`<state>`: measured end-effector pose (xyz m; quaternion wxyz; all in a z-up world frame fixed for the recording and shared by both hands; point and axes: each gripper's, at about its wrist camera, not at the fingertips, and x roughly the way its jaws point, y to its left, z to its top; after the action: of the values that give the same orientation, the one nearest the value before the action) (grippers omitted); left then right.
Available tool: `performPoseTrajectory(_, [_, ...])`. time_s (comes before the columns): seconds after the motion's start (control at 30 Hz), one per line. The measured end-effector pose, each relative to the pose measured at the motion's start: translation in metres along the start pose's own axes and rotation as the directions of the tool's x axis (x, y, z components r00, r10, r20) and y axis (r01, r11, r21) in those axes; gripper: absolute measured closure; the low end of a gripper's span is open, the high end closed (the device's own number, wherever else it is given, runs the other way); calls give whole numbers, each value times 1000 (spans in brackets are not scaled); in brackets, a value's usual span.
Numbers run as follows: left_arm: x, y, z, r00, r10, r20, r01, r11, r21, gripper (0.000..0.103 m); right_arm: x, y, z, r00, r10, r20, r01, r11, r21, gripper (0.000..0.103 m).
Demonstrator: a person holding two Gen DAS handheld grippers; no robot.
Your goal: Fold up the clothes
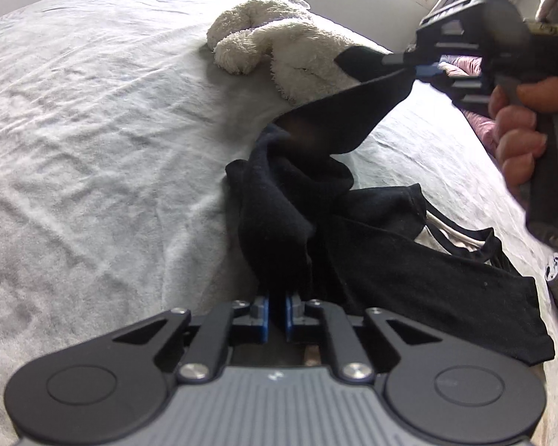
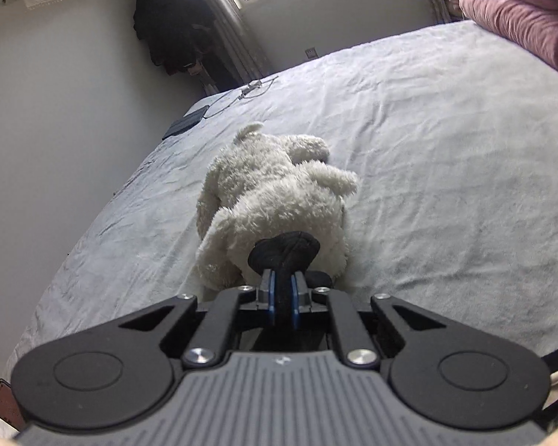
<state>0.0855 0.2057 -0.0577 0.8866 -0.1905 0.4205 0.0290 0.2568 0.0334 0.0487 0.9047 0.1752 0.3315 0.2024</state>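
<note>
The left claw [image 1: 277, 314] is pinching the near end of a soft black knit garment [image 1: 316, 200], jaws narrowed onto the cloth, while the right claw [image 1: 414, 68] is gripping its far corner, lifted just in front of the fluffy white plush bear [image 1: 290, 48]. The garment is lying bunched and twisted on the wrinkled pale grey bedsheet [image 1: 93, 130], its long axis running from the bear toward the left claw, probably needing spreading first.
</note>
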Motion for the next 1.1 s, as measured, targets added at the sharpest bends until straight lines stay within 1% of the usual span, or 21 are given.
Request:
performPoseTrajectory(0.1, [-2, 2, -1, 1000, 17, 9, -17, 999, -29, 97, -31, 24, 27, 995, 20, 94, -13, 998, -66, 92])
performPoseTrajectory(0.17, [-4, 0, -2, 999, 34, 18, -33, 999, -21, 98, -51, 36, 40, 989, 43, 143, -30, 996, -89, 92])
performPoseTrajectory(0.27, [-10, -5, -3, 998, 50, 41, -51, 999, 16, 98, -75, 52, 54, 981, 58, 186, -33, 990, -134, 92])
performPoseTrajectory(0.4, [-18, -12, -2, 997, 50, 59, -55, 995, 82, 98, -96, 56, 57, 975, 49, 218, -8, 983, -183, 92])
performPoseTrajectory(0.6, [-18, -9, -2, 998, 44, 38, -49, 991, 127, 98, -112, 24, 45, 970, 9, 242, 35, 984, -177, 92])
performPoseTrajectory(0.77, [-16, -15, -4, 998, 51, 32, -56, 977, 204, 98, -137, -18, 26, 964, -39, 262, 81, 985, -152, 92])
performPoseTrajectory(0.93, [-17, -23, -8, 998, 53, 36, -62, 951, 303, 98, -162, -61, 1, 958, -83, 274, 118, 987, -113, 92])
performPoseTrajectory(1.0, [-17, -27, -10, 998, 55, 36, -64, 935, 350, 98, -170, -76, -10, 955, -92, 282, 124, 987, -98, 92])
performPoseTrajectory(1.1, [-15, -33, -13, 998, 61, 34, -70, 910, 409, 98, -183, -98, -36, 951, -102, 292, 134, 987, -92, 92])
